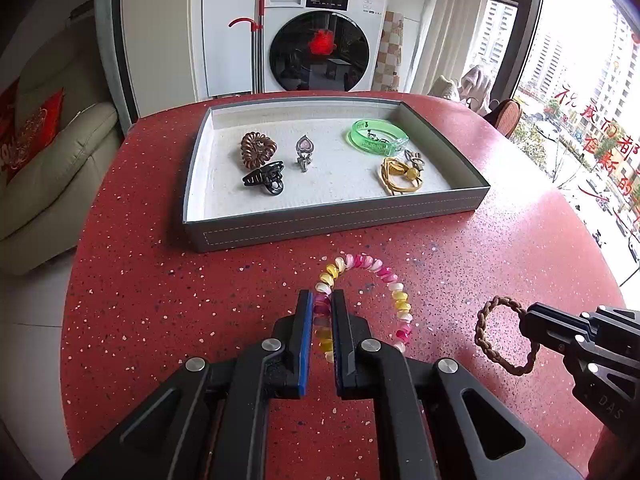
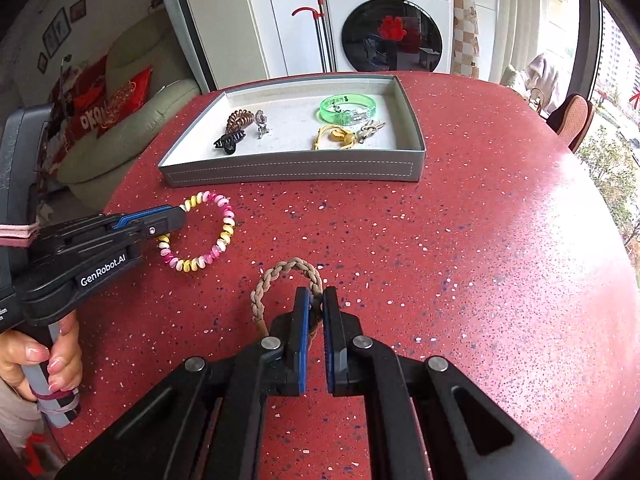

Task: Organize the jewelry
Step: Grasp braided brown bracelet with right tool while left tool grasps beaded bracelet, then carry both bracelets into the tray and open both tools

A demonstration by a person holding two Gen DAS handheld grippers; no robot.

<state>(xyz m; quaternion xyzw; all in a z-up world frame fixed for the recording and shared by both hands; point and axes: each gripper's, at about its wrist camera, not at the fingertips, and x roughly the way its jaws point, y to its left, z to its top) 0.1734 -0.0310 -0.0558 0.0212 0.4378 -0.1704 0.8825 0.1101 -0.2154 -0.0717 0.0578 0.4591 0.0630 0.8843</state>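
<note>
Through my left wrist camera, my left gripper (image 1: 322, 312) is closed on the left side of the pink-and-yellow coil bracelet (image 1: 374, 276), whose loop lies flat on the red tabletop (image 1: 160, 280) just in front of the grey tray (image 1: 332, 220). Inside the tray I see a brown coil hair tie (image 1: 258, 149), a black hair claw (image 1: 266, 179), a silver heart pendant (image 1: 304, 153), a green bangle (image 1: 376, 136) and a yellow cord piece (image 1: 400, 178). To the right, my right gripper (image 1: 528, 320) pinches the braided brown bracelet (image 1: 490, 320). Through my right wrist camera, the right gripper (image 2: 317, 304) is clamped on the right side of the braided brown bracelet (image 2: 280, 272), which rests on the tabletop (image 2: 460, 260) well short of the tray (image 2: 292, 170). To the left, the left gripper (image 2: 180, 212) grips the coil bracelet (image 2: 224, 224), and my hand (image 2: 36, 360) wraps its handle.
</note>
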